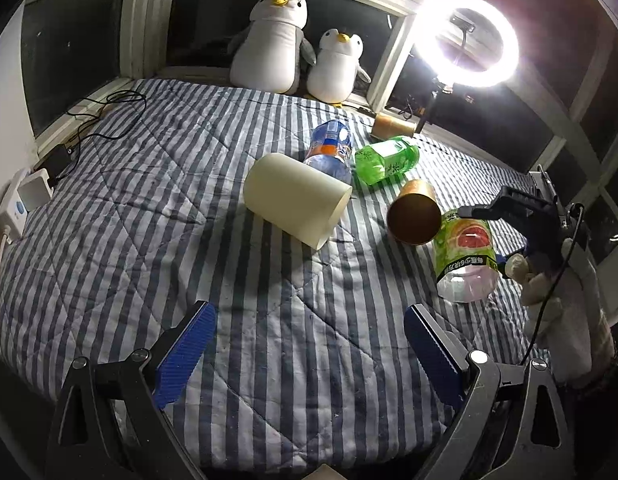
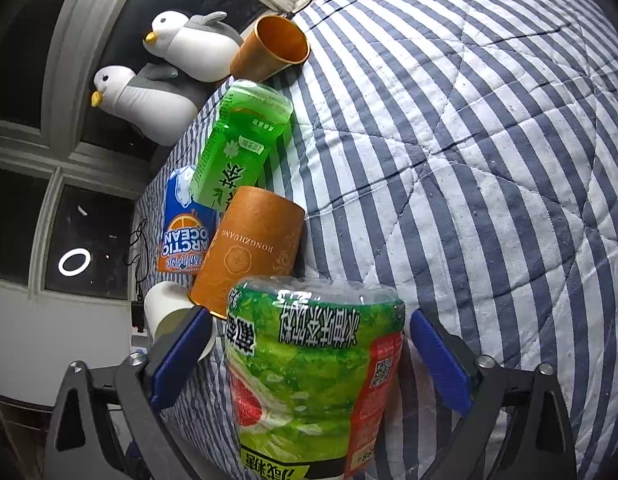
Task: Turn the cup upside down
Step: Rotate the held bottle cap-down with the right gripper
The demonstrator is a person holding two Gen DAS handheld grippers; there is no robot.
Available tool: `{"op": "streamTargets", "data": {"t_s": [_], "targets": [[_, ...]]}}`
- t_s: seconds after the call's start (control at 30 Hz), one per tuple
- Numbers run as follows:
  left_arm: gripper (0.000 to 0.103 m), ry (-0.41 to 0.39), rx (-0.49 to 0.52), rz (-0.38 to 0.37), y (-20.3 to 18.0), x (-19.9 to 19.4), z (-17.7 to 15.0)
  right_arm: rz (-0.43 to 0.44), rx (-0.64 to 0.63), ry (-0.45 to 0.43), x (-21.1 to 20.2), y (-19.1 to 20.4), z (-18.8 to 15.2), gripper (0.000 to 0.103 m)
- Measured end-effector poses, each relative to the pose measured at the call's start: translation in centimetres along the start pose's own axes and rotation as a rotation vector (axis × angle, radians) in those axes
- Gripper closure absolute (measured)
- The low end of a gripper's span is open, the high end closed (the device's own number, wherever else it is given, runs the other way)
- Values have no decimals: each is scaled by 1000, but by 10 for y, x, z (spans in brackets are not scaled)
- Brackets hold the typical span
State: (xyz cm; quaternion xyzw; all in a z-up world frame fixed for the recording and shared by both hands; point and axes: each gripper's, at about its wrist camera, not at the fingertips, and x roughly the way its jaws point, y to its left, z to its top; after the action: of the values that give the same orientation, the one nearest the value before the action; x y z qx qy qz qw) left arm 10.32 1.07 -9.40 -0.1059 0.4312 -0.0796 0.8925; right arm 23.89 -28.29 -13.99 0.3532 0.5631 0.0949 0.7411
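Several cut bottle cups and paper cups lie on their sides on the striped quilt (image 1: 189,260). A cup cut from a green grapefruit-label bottle (image 1: 465,256) lies at the right; in the right wrist view it (image 2: 313,364) lies between the open fingers of my right gripper (image 2: 309,352), apart from both pads. An orange paper cup (image 1: 415,216) lies beside it, also seen in the right wrist view (image 2: 253,248). A cream cup (image 1: 295,200) lies mid-bed. My left gripper (image 1: 309,352) is open and empty above the quilt's near part.
A green tea-label cup (image 1: 387,160) and a blue Arctic Ocean cup (image 1: 331,150) lie behind. Another orange cup (image 2: 271,50) lies near the window. Two plush penguins (image 1: 293,48) sit on the sill, a ring light (image 1: 467,40) stands right, and cables (image 1: 93,120) trail left.
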Motion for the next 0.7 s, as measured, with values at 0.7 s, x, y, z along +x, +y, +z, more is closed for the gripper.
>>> {"op": "streamTargets", "data": {"t_s": [0.7], "targets": [[6,0,0,-14,-4,-1,-7,-66,-226,-183,-41,43,-45,18]]}}
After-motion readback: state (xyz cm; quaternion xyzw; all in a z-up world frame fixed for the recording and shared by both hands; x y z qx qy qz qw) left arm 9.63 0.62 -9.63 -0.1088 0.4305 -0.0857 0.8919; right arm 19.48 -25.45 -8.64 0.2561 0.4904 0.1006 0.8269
